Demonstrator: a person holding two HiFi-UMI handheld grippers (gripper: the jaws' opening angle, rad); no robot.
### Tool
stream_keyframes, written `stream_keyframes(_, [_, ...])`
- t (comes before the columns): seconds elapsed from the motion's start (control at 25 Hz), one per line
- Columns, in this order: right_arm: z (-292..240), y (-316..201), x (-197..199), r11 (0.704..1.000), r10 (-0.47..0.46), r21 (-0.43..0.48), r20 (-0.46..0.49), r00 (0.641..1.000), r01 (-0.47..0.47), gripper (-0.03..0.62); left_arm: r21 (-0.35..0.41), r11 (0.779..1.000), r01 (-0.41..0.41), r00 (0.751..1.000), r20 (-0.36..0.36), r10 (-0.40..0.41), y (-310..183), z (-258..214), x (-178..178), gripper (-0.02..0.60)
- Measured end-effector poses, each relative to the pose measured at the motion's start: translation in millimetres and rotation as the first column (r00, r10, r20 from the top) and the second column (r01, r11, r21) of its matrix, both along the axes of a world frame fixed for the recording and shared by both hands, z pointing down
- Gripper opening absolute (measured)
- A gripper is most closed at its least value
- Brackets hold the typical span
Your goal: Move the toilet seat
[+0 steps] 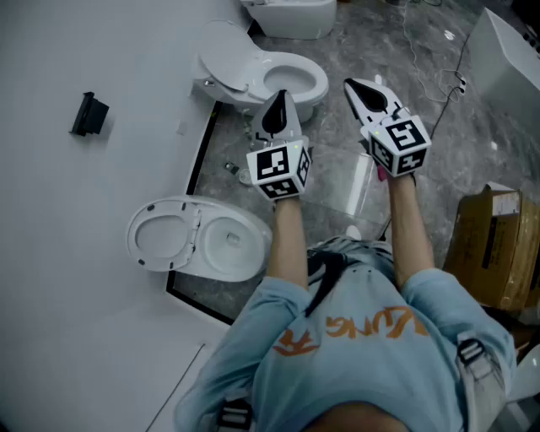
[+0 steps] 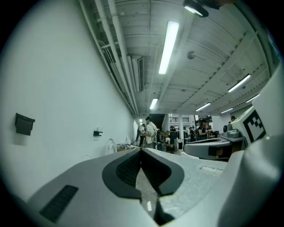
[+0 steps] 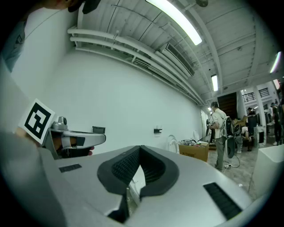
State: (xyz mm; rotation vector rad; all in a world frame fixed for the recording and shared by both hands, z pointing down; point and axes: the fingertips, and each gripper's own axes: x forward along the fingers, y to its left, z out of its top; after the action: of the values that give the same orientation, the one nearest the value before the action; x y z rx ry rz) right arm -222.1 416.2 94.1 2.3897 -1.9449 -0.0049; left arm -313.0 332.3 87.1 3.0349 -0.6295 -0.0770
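Note:
Two white toilets stand against the white wall on the left. The near toilet (image 1: 229, 243) has its seat and lid (image 1: 160, 234) raised against the wall. The far toilet (image 1: 291, 80) has its seat ring down and its lid (image 1: 224, 52) up. My left gripper (image 1: 280, 103) is held in the air to the right of the near toilet, shut, with nothing in it. My right gripper (image 1: 356, 86) is beside it, also shut and empty. In the gripper views both point level along the room, the left gripper (image 2: 142, 150) and the right gripper (image 3: 140, 147) with jaws pressed together.
A black box (image 1: 89, 114) is fixed to the wall. A cardboard box (image 1: 494, 245) sits at the right, with cables (image 1: 439, 59) on the grey floor. A third toilet (image 1: 287, 13) and a white fixture (image 1: 506, 51) stand farther off. People stand far down the room (image 3: 219, 133).

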Motion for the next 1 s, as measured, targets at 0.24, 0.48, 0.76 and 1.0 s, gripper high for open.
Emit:
stream_keyframes(0.24, [-1, 15, 20, 1.000, -0.008, 0.028, 0.023, 1.000, 0.008, 0.000, -0.002, 1.000, 0.025, 1.000, 0.012, -0.025, 12, 5, 12, -0.006])
stream_keyframes(0.48, [2, 30, 52, 0.999, 0.035, 0.034, 0.052, 0.998, -0.037, 0.000, -0.007, 0.995, 0.097, 0.995, 0.014, -0.097, 10, 10, 10, -0.006])
stream_keyframes(0.76, [-29, 41, 90, 0.993, 0.038, 0.113, 0.060, 0.997, -0.045, 0.000, 0.047, 0.993, 0.106, 0.994, 0.020, -0.107, 16, -9, 25, -0.006])
stream_keyframes(1.0, [-46, 29, 84, 0.976, -0.092, 0.202, 0.033, 0.995, 0.083, 0.000, 0.060, 0.991, 0.117, 0.993, 0.007, -0.117, 6, -18, 39, -0.006])
